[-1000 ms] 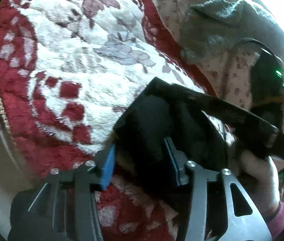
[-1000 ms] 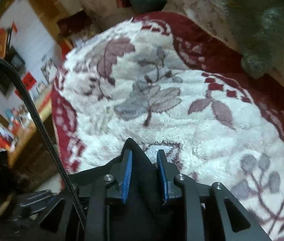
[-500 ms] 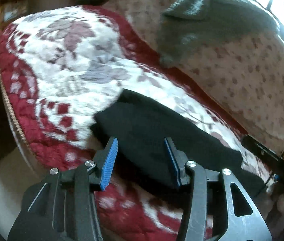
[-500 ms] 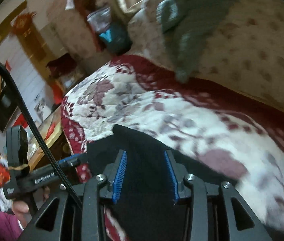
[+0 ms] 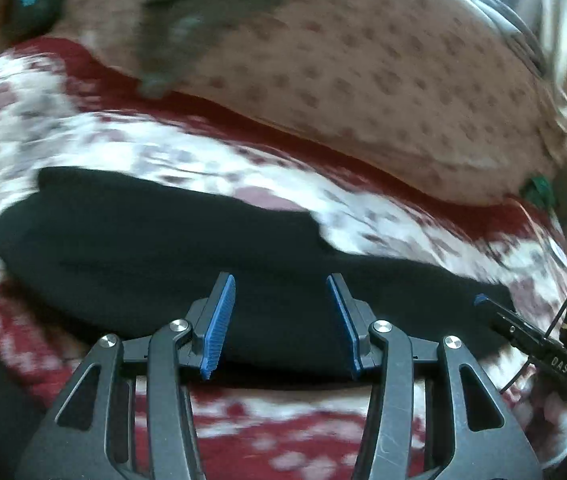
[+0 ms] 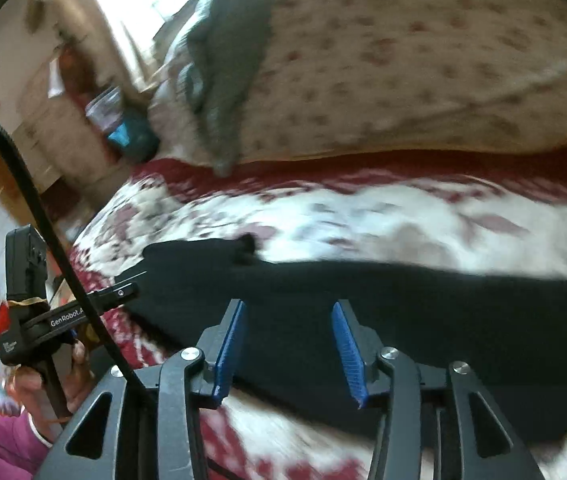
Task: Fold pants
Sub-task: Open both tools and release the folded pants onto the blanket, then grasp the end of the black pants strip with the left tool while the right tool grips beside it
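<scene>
Red-and-white floral bedding [image 5: 95, 140] covers the bed, and nearest me both tools hover at its edge: the left gripper [image 5: 281, 320] and the right gripper [image 6: 289, 344] each stand wide, holding nothing. Just beyond their tips the black pants [image 5: 155, 248] lie stretched in a long band across the bedding, left to right. Farther off a spotted cushion [image 5: 383, 80] carries a grey garment [image 6: 231, 60]. If only the top layer gets pinched, I reckon the fold will slide crooked on that plush cover.
</scene>
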Demonstrator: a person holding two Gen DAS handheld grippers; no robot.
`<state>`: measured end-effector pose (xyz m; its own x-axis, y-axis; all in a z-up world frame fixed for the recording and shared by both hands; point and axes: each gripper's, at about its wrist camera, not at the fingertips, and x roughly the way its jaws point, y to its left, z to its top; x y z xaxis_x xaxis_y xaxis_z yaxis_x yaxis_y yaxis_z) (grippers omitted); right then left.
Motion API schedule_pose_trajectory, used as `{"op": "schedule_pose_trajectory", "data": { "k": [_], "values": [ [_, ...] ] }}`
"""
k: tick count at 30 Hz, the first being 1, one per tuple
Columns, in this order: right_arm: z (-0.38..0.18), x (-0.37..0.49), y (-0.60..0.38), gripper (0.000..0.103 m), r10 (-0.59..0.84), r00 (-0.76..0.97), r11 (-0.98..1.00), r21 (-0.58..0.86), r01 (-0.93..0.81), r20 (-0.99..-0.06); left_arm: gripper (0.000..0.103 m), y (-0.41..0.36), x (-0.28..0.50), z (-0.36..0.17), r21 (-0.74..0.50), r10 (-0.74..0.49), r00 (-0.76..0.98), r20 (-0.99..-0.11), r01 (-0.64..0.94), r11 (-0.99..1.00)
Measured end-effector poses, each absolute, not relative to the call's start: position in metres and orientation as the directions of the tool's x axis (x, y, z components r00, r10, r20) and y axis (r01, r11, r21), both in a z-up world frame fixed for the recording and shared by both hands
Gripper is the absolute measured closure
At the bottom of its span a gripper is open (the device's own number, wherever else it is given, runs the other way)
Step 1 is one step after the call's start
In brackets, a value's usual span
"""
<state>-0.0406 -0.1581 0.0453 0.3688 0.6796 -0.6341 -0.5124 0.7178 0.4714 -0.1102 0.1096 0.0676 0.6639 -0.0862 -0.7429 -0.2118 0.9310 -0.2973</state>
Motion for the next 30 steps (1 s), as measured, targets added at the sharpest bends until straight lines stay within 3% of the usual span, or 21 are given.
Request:
{"op": "schedule_pose_trajectory", "data": {
  "k": [6, 9, 17, 26, 30],
  "values": [
    [0.031, -0.06, -0.267, 0.055, 0.55, 0.468, 0.835, 0.463, -0.296, -0.692, 0.057, 0.054, -0.071, 0.053, -0.323, -0.233, 0.597, -0.767, -0.046, 0.945],
    [0.024, -0.066, -0.305, 0.055, 0.519, 0.499, 0.849, 0.485, -0.209, -0.694, 0.057, 0.032, -0.057, 0.052, -0.303, -0.234, 0.585, -0.776, -0.021, 0.953],
    [0.005, -0.067, -0.346, 0.051, 0.528, 0.504, 0.811, 0.582, -0.059, -0.684, 0.057, -0.019, -0.036, 0.058, -0.255, -0.262, 0.568, -0.78, 0.094, 0.962],
    [-0.008, -0.056, -0.364, 0.047, 0.473, 0.53, 0.806, 0.589, 0.063, -0.704, 0.057, -0.06, -0.006, 0.061, -0.265, -0.341, 0.525, -0.78, 0.216, 0.94],
    [-0.015, -0.047, -0.375, 0.047, 0.499, 0.552, 0.755, 0.648, 0.101, -0.668, 0.057, -0.081, 0.01, 0.061, -0.244, -0.363, 0.509, -0.781, 0.286, 0.927]
  ]
}}
